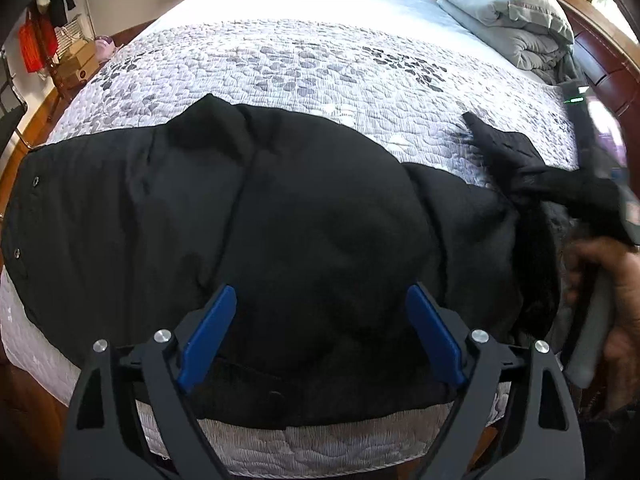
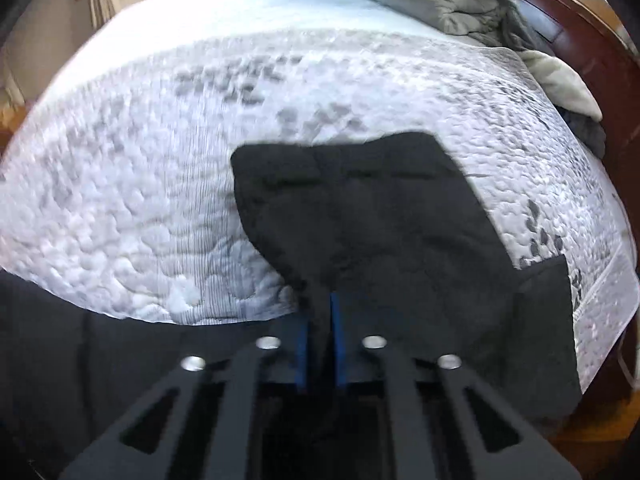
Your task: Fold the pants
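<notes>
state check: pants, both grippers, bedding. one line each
black pants: spread crumpled on the quilt, one leg end lifted.
left gripper: jaws open, over the pants, gripping nothing.
right gripper: jaws shut on the pants leg end, which is raised off the bed.
quilt: laid flat over the bed.
grey comforter: folded, stacked by the headboard.

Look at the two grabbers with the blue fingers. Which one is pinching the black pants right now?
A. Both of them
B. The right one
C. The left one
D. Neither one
B. The right gripper has its blue fingers squeezed together on a bunch of the black pants, while the left gripper hangs wide open over the pants with nothing between its fingers.
</notes>
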`<action>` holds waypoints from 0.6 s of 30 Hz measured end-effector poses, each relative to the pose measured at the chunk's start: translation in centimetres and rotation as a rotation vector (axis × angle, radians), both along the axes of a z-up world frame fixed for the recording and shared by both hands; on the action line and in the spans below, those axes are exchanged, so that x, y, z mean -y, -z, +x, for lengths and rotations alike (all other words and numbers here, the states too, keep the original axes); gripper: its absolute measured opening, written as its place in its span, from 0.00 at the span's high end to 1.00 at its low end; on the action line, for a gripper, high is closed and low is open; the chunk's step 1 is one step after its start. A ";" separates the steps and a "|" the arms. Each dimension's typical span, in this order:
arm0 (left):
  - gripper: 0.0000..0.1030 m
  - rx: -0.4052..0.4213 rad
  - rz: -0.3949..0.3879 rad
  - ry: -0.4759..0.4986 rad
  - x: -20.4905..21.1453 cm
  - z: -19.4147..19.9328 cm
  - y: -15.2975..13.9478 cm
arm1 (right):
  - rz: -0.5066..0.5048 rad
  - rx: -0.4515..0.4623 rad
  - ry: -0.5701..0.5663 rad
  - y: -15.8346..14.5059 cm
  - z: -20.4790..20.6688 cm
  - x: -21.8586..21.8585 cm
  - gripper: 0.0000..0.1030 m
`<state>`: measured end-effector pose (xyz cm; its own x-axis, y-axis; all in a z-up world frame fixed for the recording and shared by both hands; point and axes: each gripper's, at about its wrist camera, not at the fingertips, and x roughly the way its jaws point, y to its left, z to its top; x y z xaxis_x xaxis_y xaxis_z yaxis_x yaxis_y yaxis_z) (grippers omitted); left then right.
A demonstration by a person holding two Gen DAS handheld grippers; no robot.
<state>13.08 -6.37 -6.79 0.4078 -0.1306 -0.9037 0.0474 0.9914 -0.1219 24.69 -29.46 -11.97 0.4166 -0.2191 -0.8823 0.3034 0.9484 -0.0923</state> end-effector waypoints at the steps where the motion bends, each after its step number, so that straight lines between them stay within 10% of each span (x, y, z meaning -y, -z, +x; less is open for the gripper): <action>1: 0.15 -0.002 -0.002 0.001 0.1 -0.1 0.0 | 0.036 0.036 0.015 -1.0 -0.9 0.9 0.95; 9: 0.15 0.007 -0.003 0.045 2.0 -1.6 -0.3 | 0.300 0.270 0.180 -6.5 -10.5 10.3 0.95; 18: 0.14 0.023 0.006 0.095 5.6 -3.3 -0.7 | 0.458 0.256 0.428 -1.8 -19.7 18.7 0.84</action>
<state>9.82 -11.93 -6.06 0.4142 -0.1647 -0.8952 0.1441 0.9830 -0.1142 5.00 -48.12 -10.14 0.5847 -0.0391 -0.8103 0.6195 0.6664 0.4149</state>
